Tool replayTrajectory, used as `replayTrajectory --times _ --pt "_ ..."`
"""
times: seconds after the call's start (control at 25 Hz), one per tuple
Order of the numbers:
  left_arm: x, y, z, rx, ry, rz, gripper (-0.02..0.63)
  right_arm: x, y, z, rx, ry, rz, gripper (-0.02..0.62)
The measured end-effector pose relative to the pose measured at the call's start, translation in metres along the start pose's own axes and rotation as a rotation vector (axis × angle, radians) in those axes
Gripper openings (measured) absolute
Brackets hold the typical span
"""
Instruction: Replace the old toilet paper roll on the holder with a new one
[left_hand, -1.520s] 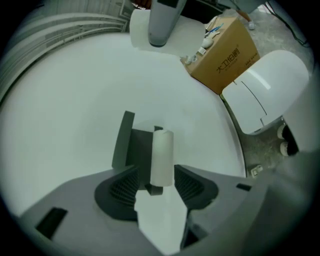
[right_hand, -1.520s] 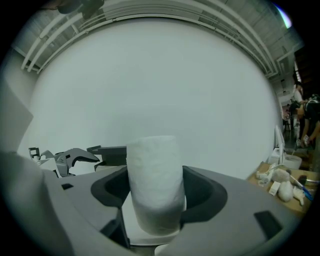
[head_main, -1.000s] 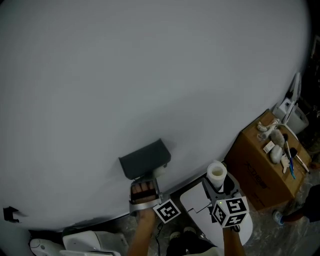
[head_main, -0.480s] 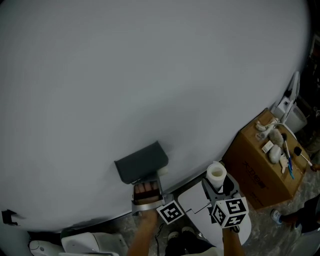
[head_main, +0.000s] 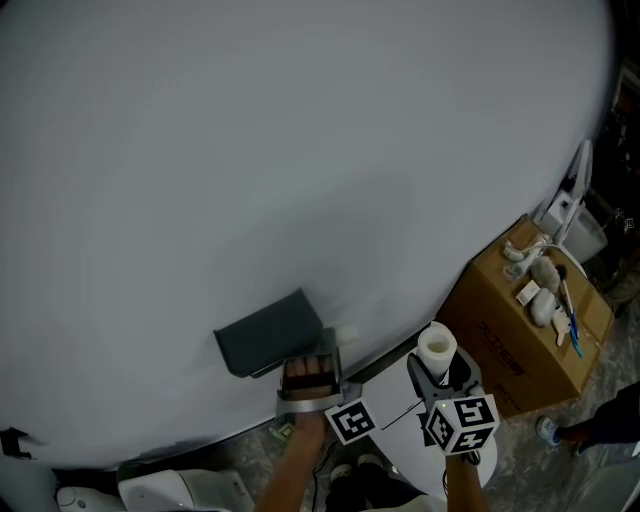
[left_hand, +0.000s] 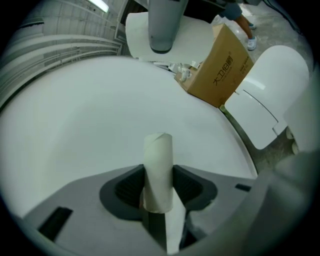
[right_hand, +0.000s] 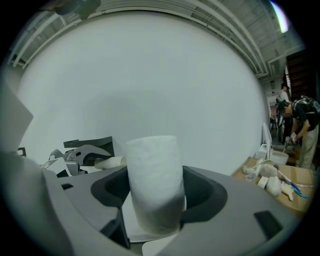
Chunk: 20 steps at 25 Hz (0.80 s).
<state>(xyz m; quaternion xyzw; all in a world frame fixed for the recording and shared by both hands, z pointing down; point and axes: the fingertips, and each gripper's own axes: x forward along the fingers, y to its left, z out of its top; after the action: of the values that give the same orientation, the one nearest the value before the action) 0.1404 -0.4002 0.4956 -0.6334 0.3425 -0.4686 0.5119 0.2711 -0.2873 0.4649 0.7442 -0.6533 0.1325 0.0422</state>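
The old roll, a spent pale cardboard tube (left_hand: 158, 160) with a strip of paper trailing from it, is off the wall. It stands between the fingers (left_hand: 125, 189) of the left gripper (left_hand: 159, 186), which have just been closing and press on it from both sides. In the head view that gripper sits just below and to the right of the dark grey flap-topped holder (head_main: 268, 335) on the white wall (head_main: 300, 150). The new roll, a full white cylinder of toilet paper (right_hand: 152, 170), stands upright, clamped between the fingers (right_hand: 202, 192) of the right gripper (right_hand: 155, 197). It is near the holder but apart from it. So removal looks done; getting rid of the tube and mounting the fresh roll are left (whether the holder's bar is bare I cannot see under the flap).

The brown cardboard box (left_hand: 220, 67) against the wall bears a column of dark Chinese characters, too small for me to read with confidence. The cubes on the grippers carry only black-and-white square markers. The rolls and the holder show no label.
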Motion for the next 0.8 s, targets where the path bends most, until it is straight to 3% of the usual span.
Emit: replayTrajectory --times 0.2,0.44,0.52,0.8 --pt "-0.002 0.003 0.025 -0.065 -0.074 -0.002 0.181 -0.001 -0.014 0.003 0.005 -0.003 -0.021 0.316" --pt "-0.018 0.015 0.041 -0.33 -0.187 -0.022 0.181 0.0 -0.019 0.004 0.006 -0.004 -0.019 0.316" --pt "-0.025 0.022 0.041 -0.453 -0.222 -0.029 0.181 0.0 -0.017 0.004 0.005 -0.005 -0.012 0.316" --pt "-0.053 0.042 0.022 -1.006 -0.385 -0.12 0.181 0.004 -0.003 0.007 -0.001 -0.015 0.026 0.317"
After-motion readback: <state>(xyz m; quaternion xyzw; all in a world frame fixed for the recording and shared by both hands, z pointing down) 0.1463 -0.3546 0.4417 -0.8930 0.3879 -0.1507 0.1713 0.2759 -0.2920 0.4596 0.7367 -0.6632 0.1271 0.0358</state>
